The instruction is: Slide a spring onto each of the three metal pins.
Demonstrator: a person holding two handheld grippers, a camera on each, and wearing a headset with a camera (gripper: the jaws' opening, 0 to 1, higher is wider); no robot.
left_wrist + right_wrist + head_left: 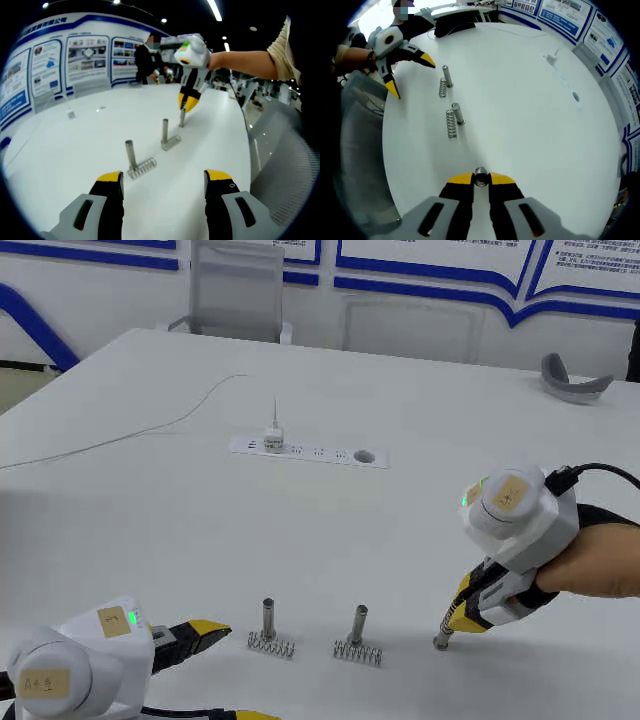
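The job looked like it had only just begun. Three metal pins stood up in a row on the white bench (pixel 150 490).

The first pin (pixel 268 616) was bare. One spring (pixel 271 645) lay flat on the bench, just beside its foot. The middle pin (pixel 357 623) was bare too. A second spring (pixel 358 652) lay flat just beside its foot. So neither of those two pins had a spring on it yet.

The right claw (pixel 460 621) pointed down at the last pin (pixel 441 642). In the right gripper view, its yellow tips were pinched in close around the round top of that pin. It was too small to tell if a spring was on that pin or in the claw. I could only count two springs for sure.

The left claw (pixel 163 192) was wide open and held nothing. It hung above the bench near the first pin, but apart from it.

I think at least two springs had yet to go on, and maybe all three.

The count was three pins, two springs that I could see, and two claws. There was also one socket strip (pixel 305 450) set into the bench, far from the pins.
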